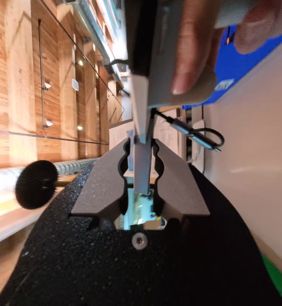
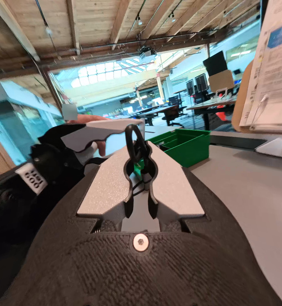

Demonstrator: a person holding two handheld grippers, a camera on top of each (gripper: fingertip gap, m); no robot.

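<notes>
My left gripper (image 1: 141,142) is shut on the thin edge of a flat grey device (image 1: 141,167). A person's hand (image 1: 191,54) holds the same device farther up. A black cable with a silver plug (image 1: 194,135) hangs from the device. In the right wrist view the left gripper (image 2: 93,132) shows at left with the grey device (image 2: 113,123) in it and a finger under it. My right gripper (image 2: 137,146) is closed to a narrow gap, and the black cable loop (image 2: 128,144) and a silver plug (image 2: 146,180) sit in that gap.
A green divided bin (image 2: 186,149) stands on the grey table (image 2: 236,190) just past the right gripper. A stand with printed sheets (image 2: 272,66) and its white base (image 2: 277,149) are at right. A blue object (image 1: 236,66) is behind the hand. Desks and chairs fill the room beyond. Only a small space, under 4 cm, lies between the two pairs of fingers.
</notes>
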